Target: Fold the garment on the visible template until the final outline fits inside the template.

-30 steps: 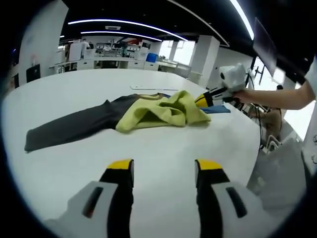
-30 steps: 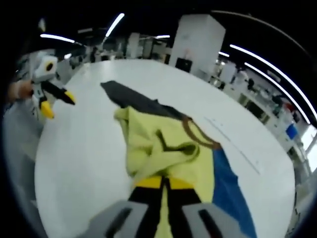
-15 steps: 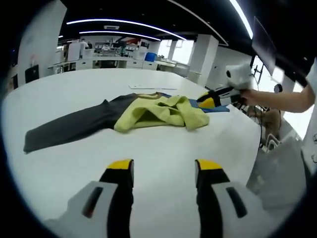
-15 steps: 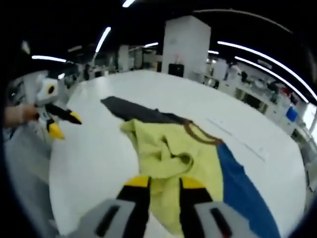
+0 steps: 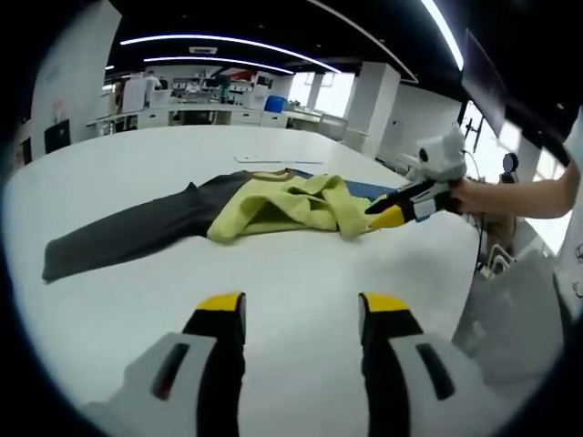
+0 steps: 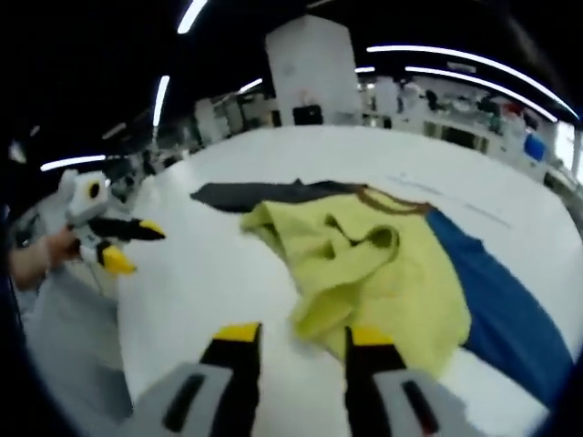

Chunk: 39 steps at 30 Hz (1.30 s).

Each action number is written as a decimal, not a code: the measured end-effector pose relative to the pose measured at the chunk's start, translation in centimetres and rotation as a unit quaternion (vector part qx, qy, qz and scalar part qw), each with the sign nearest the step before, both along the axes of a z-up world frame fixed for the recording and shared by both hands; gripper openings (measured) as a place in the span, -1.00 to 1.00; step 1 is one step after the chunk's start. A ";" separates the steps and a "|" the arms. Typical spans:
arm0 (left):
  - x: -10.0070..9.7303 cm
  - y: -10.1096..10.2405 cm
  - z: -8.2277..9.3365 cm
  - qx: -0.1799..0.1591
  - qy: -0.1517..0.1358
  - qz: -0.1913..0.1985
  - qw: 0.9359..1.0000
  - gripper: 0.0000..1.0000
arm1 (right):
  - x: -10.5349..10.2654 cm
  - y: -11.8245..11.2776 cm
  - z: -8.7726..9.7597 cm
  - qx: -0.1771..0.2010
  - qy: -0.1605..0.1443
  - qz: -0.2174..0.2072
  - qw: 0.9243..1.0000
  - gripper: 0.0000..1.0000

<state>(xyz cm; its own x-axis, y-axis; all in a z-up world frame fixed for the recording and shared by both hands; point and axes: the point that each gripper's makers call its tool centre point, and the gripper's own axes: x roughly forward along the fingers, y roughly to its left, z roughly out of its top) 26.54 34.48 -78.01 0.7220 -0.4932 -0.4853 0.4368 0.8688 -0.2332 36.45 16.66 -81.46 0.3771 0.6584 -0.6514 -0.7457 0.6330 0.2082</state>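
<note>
**Partly gathered, nowhere near folded**

Clearly the fold is at an early stage. Starting at the left of the left gripper view, a long dark grey sleeve [image 5: 127,232] of the colour-block garment lies stretched flat across the white round table [image 5: 301,282]. Next comes the yellow-green fabric body [image 5: 291,205], bunched into a loose heap instead of a flat layer, and beyond it a blue fabric panel [image 5: 364,188] peeks out. No template outline can be made out under the cloth, so the fit cannot be judged.

The left gripper [image 5: 301,314] hovers near the table edge, well short of the garment, its yellow-tipped fingers [image 5: 223,305] spread apart and empty. The right gripper [image 5: 387,214] sits just beside the heap's right edge; in its own view its fingers [image 6: 239,335] stand apart with nothing between them.

Left to do, by my reading: flatten the heap, bring the grey sleeve and blue panel inward, and square the outline.
</note>
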 end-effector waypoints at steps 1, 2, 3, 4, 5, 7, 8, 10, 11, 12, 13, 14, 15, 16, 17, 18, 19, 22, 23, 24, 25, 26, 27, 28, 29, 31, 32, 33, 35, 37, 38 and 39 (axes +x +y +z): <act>0.0 0.0 0.0 0.000 0.000 0.000 1.000 -0.06 | 0.4 0.0 -0.2 0.000 -0.001 -0.011 1.000 -0.45; 0.0 0.0 0.0 0.001 0.000 0.000 1.000 -0.06 | 0.5 -0.1 -0.4 -0.002 -0.002 -0.004 1.000 -0.51; 0.0 0.0 0.0 0.000 0.000 0.000 1.000 -0.06 | 0.6 -0.1 -0.5 -0.001 -0.004 -0.005 1.000 -0.53; 0.0 0.0 0.0 0.000 -0.001 0.001 1.000 -0.06 | 0.6 0.0 -0.3 0.005 -0.006 -0.006 1.000 -0.51; 0.0 0.0 0.1 0.000 -0.001 0.001 1.000 -0.06 | 0.5 0.1 -0.4 0.014 0.011 -0.016 1.000 -0.47; -0.1 0.0 0.1 0.000 0.000 0.001 1.000 -0.06 | 0.5 0.1 -0.6 0.019 0.016 -0.016 1.000 -0.46; 0.0 0.0 0.1 0.000 -0.001 0.001 1.000 -0.06 | 0.5 0.0 -0.8 0.017 0.015 -0.018 1.000 -0.46; 0.0 0.0 0.1 -0.001 -0.001 0.001 1.000 -0.06 | 0.5 0.2 -0.9 0.022 0.020 -0.022 0.999 -0.50; 0.0 0.0 0.1 -0.001 0.000 0.001 1.000 -0.06 | 0.6 0.3 -0.9 0.026 0.025 -0.028 0.999 -0.51; 0.0 0.0 0.1 0.000 0.000 0.000 1.000 -0.07 | 0.8 0.3 -1.0 0.033 0.028 -0.032 0.999 -0.52; -0.1 0.0 0.0 0.000 0.000 0.000 1.000 -0.06 | 0.8 0.4 -1.0 0.034 0.029 -0.034 0.998 -0.53; -0.1 0.0 0.0 0.000 0.001 -0.001 1.000 -0.06 | 0.8 0.5 -1.0 0.039 0.033 -0.041 0.998 -0.55; -0.1 -0.1 0.0 0.000 0.001 -0.001 1.000 -0.06 | 0.9 0.6 -1.0 0.040 0.034 -0.043 0.998 -0.55; -0.1 -0.1 0.0 0.000 0.001 -0.001 1.000 -0.07 | 1.0 0.8 -1.3 0.040 0.036 -0.044 0.998 -0.56; -0.1 -0.1 0.0 -0.001 0.001 -0.001 1.000 -0.07 | 1.1 0.8 -1.4 0.040 0.036 -0.045 0.998 -0.58; -0.1 -0.1 0.0 -0.001 0.001 -0.001 1.000 -0.07 | 1.2 0.9 -1.4 0.041 0.038 -0.047 0.997 -0.62; -0.1 -0.1 0.0 0.000 0.001 -0.002 1.000 -0.07 | 1.2 0.9 -1.5 0.045 0.043 -0.051 0.997 -0.69; -0.1 -0.3 0.0 -0.001 0.003 -0.003 1.000 -0.07 | 1.1 0.9 -1.4 0.045 0.043 -0.058 0.996 -0.92; -0.2 -0.3 -0.1 0.000 0.004 -0.005 1.000 -0.07 | 1.2 0.8 -1.3 0.046 0.041 -0.060 0.996 -0.99; -0.2 -0.4 -0.2 0.000 0.005 -0.006 1.000 -0.07 | 1.3 0.7 -1.4 0.047 0.043 -0.061 0.996 -1.00; -0.2 -0.6 -0.2 0.001 0.006 -0.009 1.000 -0.07 | 1.2 0.7 -1.3 0.049 0.045 -0.062 0.996 -1.00; -0.2 -0.7 -0.2 0.001 0.006 -0.011 1.000 -0.07 | 1.2 0.6 -1.3 0.047 0.042 -0.062 0.996 -1.00; -0.2 -0.9 -0.2 0.001 0.006 -0.012 1.000 -0.07 | 1.2 0.5 -1.1 0.045 0.036 -0.059 0.997 -1.00; -0.1 -1.0 -0.2 0.000 0.006 -0.014 1.000 -0.07 | 1.2 0.4 -1.0 0.045 0.034 -0.058 0.997 -1.00; -0.1 -1.2 -0.1 -0.003 0.007 -0.018 1.000 -0.07 | 1.2 0.3 -0.8 0.046 0.032 -0.058 0.997 -1.00; 0.0 -1.6 0.1 -0.006 0.006 -0.029 1.000 -0.08 | 0.9 0.0 0.2 0.054 0.024 -0.054 0.997 -1.00; 0.1 -1.7 0.1 -0.003 0.008 -0.034 0.999 -0.09 | 1.0 -0.1 0.2 0.054 0.023 -0.055 0.997 -1.00; 0.1 -1.7 -0.1 0.005 0.011 -0.041 0.999 -0.10 | 1.1 -0.4 0.4 0.054 0.019 -0.056 0.997 -1.00; 0.5 -2.2 -0.2 0.015 0.009 -0.056 0.998 -0.10 | 1.0 -0.7 0.6 0.051 0.017 -0.056 0.997 -1.00; 1.1 -2.8 -0.1 0.025 0.006 -0.074 0.997 -0.10 | 0.9 -1.0 0.7 0.051 0.014 -0.056 0.997 -1.00; 1.6 -3.2 0.1 0.036 -0.002 -0.087 0.996 -0.10 | 0.7 -1.2 0.8 0.050 0.012 -0.056 0.997 -1.00; 1.8 -3.5 0.1 0.045 -0.006 -0.096 0.994 -0.11 | 0.7 -1.3 0.8 0.048 0.011 -0.055 0.997 -1.00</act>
